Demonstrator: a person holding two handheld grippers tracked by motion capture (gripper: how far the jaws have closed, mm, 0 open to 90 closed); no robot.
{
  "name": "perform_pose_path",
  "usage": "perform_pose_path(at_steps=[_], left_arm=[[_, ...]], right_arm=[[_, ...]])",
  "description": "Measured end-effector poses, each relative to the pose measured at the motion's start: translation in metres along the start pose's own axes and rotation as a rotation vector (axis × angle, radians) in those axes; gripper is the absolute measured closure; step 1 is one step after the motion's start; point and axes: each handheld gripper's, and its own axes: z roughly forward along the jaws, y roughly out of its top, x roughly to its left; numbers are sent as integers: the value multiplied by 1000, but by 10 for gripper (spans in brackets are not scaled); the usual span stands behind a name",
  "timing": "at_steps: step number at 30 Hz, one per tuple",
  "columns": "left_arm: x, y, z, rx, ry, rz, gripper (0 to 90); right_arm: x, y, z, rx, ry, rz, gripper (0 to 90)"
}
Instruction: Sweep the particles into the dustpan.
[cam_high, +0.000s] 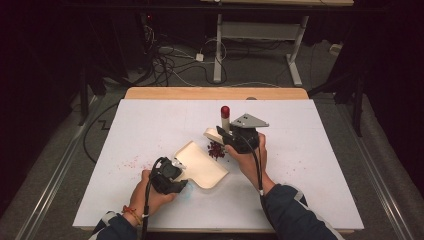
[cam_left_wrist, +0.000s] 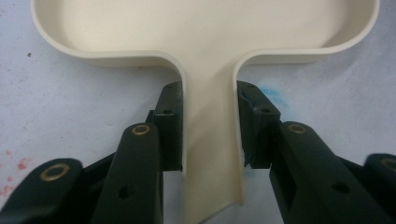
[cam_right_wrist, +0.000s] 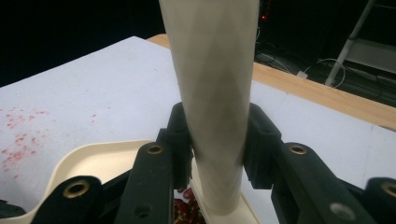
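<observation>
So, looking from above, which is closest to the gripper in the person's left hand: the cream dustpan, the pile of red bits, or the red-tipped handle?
From the left gripper in the high view:
1. Cream dustpan, its handle clamped in the jaws.
2. Pile of red bits, just beyond the pan's far edge.
3. Red-tipped handle, upright, farthest, in the right gripper.

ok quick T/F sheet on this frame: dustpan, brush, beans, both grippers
1. The left gripper is shut on the dustpan handle. True.
2. The right gripper is open and holds nothing. False: it is shut on the brush handle.
3. The red beans already lie inside the dustpan. False: they sit on the table at its edge.
4. The brush handle has a red tip. True.
5. The table surface is spotless. False: red stains mark it left of the dustpan.
</observation>
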Motion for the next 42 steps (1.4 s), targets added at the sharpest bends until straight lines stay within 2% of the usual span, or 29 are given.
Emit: perform_pose_path(at_steps=[8,18,21,25,34,42], left_arm=[[-3,7,4,10,10,-5,638],[-3,8,5,8,10,-7,637],[-4,8,5,6,13,-8,637],[-5,8,5,6,16,-10,637],[-6,9,5,6,13,-21,636],[-5,9,5,3,15,-22,636]], right_arm=[[8,0,-2,5,32,4,683],[19,-2,-7,4,57,-15,684],[25,-2,-9,7,67,-26,683],[35,-5,-11,12,64,-72,682],[50,-6,-17,8,86,-98,684],[55,-8,-26,14,118,-99,687]])
